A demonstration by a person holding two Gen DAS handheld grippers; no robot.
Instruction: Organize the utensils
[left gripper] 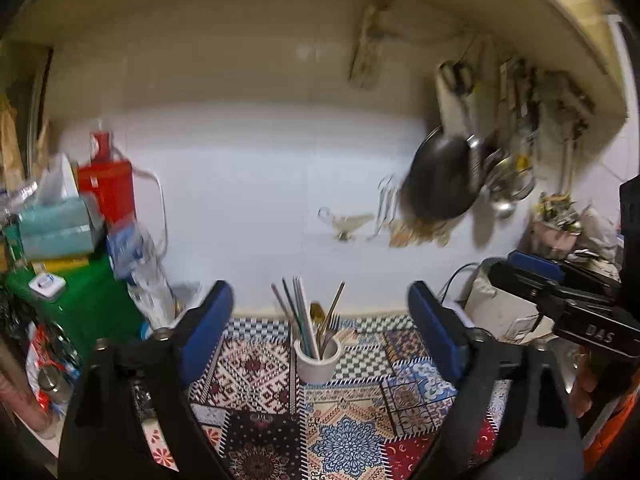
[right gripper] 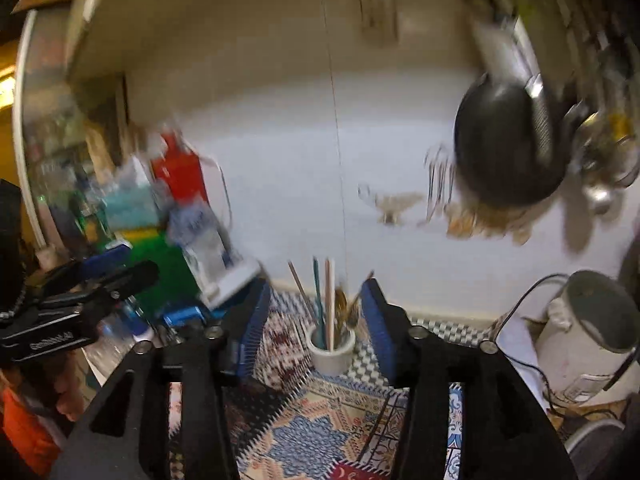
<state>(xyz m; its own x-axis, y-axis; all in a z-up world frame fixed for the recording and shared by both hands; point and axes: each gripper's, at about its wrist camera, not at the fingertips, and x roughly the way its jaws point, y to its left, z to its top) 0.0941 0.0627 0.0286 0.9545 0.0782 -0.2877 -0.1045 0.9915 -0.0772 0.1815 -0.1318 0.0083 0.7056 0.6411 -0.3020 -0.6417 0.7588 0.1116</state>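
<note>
The white cup (left gripper: pixel 317 362) is stood on the patterned mat (left gripper: pixel 348 436) covering the counter, near the white wall. Chopsticks, a fork and a spoon, the utensils (left gripper: pixel 316 320), are held upright inside it. The left claw (left gripper: pixel 320 316) and the right claw (right gripper: pixel 316 320) are both spread apart, nothing gripped between them.
</note>
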